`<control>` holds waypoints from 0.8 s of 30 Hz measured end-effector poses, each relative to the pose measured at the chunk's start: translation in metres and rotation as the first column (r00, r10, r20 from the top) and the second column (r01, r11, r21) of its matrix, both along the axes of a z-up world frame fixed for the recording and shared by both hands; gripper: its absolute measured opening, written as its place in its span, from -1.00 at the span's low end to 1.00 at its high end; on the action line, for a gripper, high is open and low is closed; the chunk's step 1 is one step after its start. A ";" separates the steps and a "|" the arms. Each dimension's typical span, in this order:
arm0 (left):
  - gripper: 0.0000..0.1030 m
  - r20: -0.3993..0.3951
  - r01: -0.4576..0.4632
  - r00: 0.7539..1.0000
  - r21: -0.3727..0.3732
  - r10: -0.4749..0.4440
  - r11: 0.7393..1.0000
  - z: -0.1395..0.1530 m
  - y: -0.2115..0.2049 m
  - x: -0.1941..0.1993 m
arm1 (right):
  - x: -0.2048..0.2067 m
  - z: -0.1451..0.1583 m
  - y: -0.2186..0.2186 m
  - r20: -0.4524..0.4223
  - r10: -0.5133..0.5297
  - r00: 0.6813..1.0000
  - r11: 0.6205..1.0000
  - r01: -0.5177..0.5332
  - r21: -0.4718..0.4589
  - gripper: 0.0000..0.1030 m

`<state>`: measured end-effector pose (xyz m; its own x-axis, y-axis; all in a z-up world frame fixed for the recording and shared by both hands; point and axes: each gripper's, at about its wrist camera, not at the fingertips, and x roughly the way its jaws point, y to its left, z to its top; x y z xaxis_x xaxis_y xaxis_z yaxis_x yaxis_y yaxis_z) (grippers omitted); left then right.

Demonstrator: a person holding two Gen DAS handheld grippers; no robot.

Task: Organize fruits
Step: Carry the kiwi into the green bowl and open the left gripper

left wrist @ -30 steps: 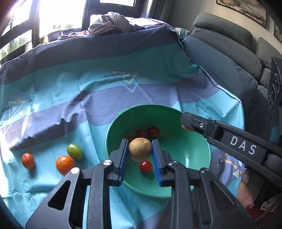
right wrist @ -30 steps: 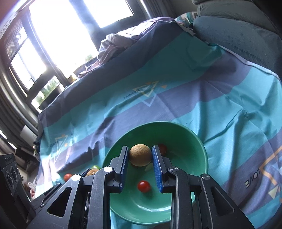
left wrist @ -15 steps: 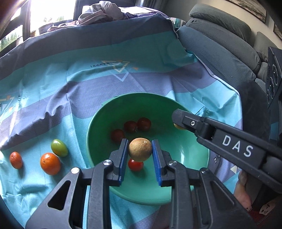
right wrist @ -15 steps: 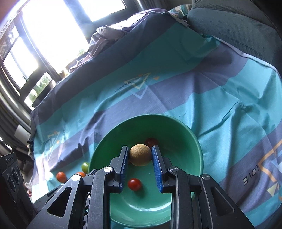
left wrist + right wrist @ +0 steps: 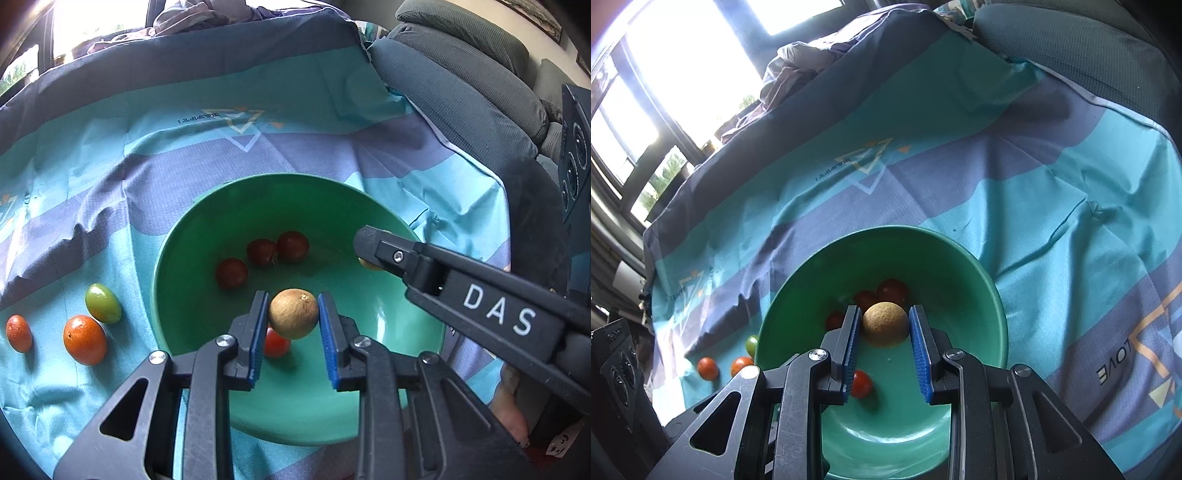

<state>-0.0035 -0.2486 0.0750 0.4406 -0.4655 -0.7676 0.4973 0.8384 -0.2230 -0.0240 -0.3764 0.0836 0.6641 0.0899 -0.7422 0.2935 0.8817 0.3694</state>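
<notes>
A green bowl (image 5: 369,206) sits on a blue patterned cloth and holds several red cherry tomatoes (image 5: 291,245). My left gripper (image 5: 293,321) is shut on a round tan fruit (image 5: 293,314) and holds it over the bowl's near side. My right gripper (image 5: 886,326) is shut on another round tan fruit (image 5: 885,323) above the bowl (image 5: 960,258); its black finger (image 5: 384,247) reaches in from the right in the left wrist view. Left of the bowl on the cloth lie a green fruit (image 5: 102,303) and two orange fruits (image 5: 85,339).
The cloth (image 5: 258,92) covers a table. A grey sofa (image 5: 461,81) stands along the right side. A pile of fabric (image 5: 801,70) lies at the far edge by bright windows. A black device (image 5: 620,362) sits at lower left in the right wrist view.
Both grippers have moved further in over the bowl with their tan fruits still held. More tomatoes in the bowl have come into view.
</notes>
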 end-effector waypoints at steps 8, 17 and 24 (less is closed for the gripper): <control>-0.47 -0.015 0.003 1.000 0.011 -0.003 1.000 -0.005 -0.002 0.003 | 0.004 -0.007 -0.001 -0.036 -0.004 0.999 1.000 0.004 -0.005 -0.43; -0.47 -0.023 0.006 1.000 0.017 -0.006 1.000 -0.008 -0.004 0.005 | 0.006 -0.009 -0.001 -0.055 -0.003 0.998 1.000 0.003 -0.013 -0.43; -0.47 -0.036 0.005 0.999 0.015 -0.005 1.000 -0.012 -0.004 0.006 | 0.008 -0.012 0.000 -0.075 -0.006 0.997 1.000 0.005 -0.026 -0.43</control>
<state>0.0029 -0.2525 0.0633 0.4104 -0.4562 -0.7896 0.4934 0.8393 -0.2284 -0.0162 -0.3763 0.0718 0.6070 0.0666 -0.7919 0.3243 0.8890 0.3233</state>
